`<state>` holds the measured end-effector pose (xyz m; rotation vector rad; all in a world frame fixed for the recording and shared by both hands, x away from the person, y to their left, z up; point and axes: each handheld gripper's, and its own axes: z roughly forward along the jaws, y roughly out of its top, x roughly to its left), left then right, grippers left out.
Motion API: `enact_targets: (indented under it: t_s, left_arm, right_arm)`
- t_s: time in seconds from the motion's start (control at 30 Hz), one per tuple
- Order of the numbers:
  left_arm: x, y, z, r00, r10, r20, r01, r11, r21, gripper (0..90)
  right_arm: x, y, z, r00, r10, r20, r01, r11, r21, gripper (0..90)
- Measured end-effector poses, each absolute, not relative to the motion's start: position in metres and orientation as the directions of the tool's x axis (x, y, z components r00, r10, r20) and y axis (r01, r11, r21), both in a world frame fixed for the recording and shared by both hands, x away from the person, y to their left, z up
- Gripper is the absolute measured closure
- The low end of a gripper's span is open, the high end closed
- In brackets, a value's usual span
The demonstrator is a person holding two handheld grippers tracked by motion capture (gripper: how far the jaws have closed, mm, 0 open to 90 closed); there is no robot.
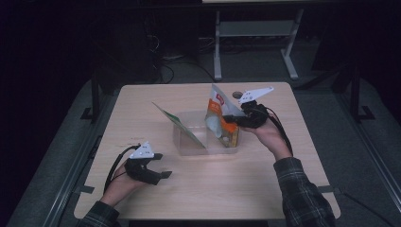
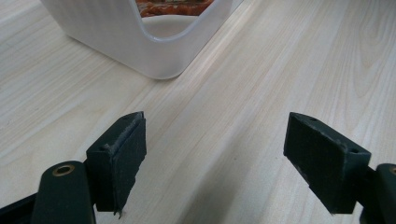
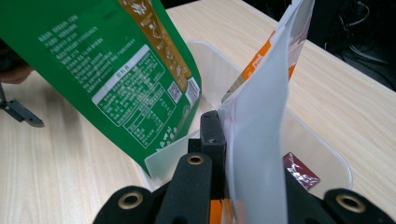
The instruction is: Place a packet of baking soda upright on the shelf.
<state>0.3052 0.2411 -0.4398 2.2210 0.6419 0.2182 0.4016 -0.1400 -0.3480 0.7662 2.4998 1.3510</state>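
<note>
A clear plastic bin (image 1: 189, 146) stands in the middle of the wooden table. A green pouch (image 1: 176, 122) leans inside it at the left. My right gripper (image 1: 228, 118) is shut on a white and orange pouch (image 1: 215, 109), which stands upright in the bin's right end. In the right gripper view the pouch (image 3: 259, 140) is pinched between the jaws of my right gripper (image 3: 226, 140), with the green pouch (image 3: 116, 70) to its left. My left gripper (image 1: 163, 165) rests near the table's front left, open and holding nothing. In its own view my left gripper (image 2: 215, 158) faces the bin's corner (image 2: 140, 46).
A small red packet (image 3: 301, 171) lies on the bin's floor. Bare table top (image 1: 227, 189) runs along the front of the bin. Behind the table stand a desk's metal legs (image 1: 217, 47) and cables on the floor.
</note>
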Motion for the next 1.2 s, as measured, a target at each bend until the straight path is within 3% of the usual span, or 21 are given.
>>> enact_targets:
  t_s: [0.6,1.03,1.2]
  left_arm:
    - [0.3049,0.2397,-0.4404,0.86,0.508,-0.051,0.375,-0.56,0.739,20.8]
    - [0.3048,0.24,-0.4402,0.861,0.505,-0.05,0.372,-0.561,0.74,20.8]
    - [0.305,0.2402,-0.44,0.862,0.505,-0.048,0.371,-0.562,0.739,20.8]
  right_arm:
    - [0.4038,-0.1358,-0.3544,-0.835,0.546,0.071,0.361,0.444,0.82,83.5]
    - [0.4034,-0.1315,-0.358,-0.804,0.59,0.071,0.387,0.428,0.817,38.5]
    - [0.4002,-0.1358,-0.3545,-0.791,0.609,0.062,0.379,0.408,0.831,28.0]
